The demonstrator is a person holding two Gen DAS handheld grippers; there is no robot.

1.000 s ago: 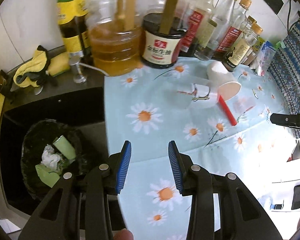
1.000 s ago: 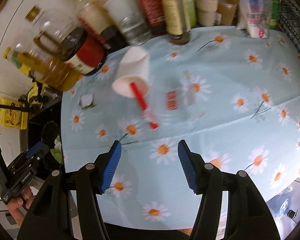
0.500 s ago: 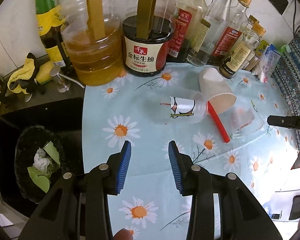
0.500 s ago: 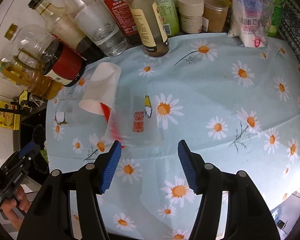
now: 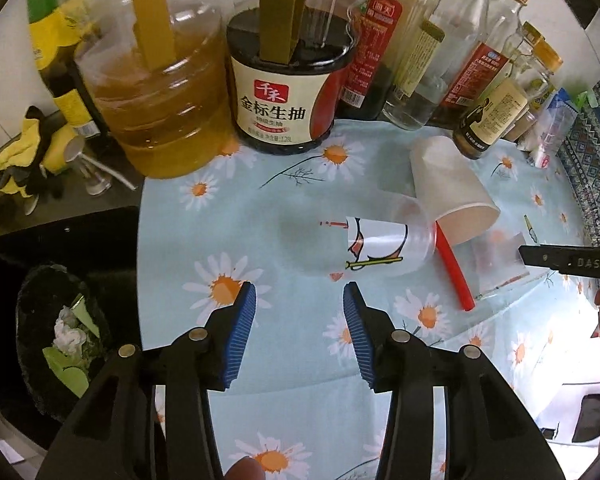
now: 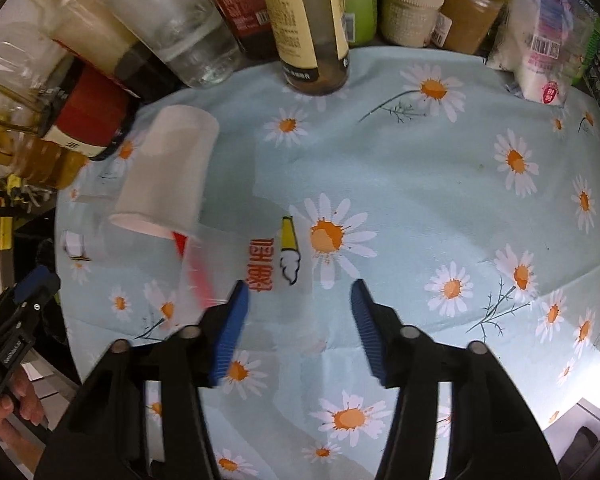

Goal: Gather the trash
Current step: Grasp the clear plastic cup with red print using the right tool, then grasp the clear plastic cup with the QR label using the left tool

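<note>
On the daisy tablecloth [image 5: 260, 208] lie a clear plastic cup with a printed label [image 5: 374, 246], a white paper cup [image 5: 448, 188] on its side, a red straw [image 5: 454, 272] and a second clear cup [image 5: 500, 260]. My left gripper [image 5: 299, 298] is open and empty, just short of the labelled cup. My right gripper [image 6: 298, 292] is open, its fingertips at the clear cup with red lettering [image 6: 260, 276]. The paper cup [image 6: 168, 176] and red straw [image 6: 198, 276] lie to its left.
Oil jug [image 5: 164, 100], soy sauce jug [image 5: 284, 80] and several bottles [image 5: 412, 60] line the back edge. A black bin [image 5: 60, 340] with paper and green scraps sits low on the left. Jars and a white packet [image 6: 548, 40] stand at the back right.
Both grippers have moved forward toward the cups, which now look larger and closer. The right gripper has come up to the clear lettered cup. Both stay open.
</note>
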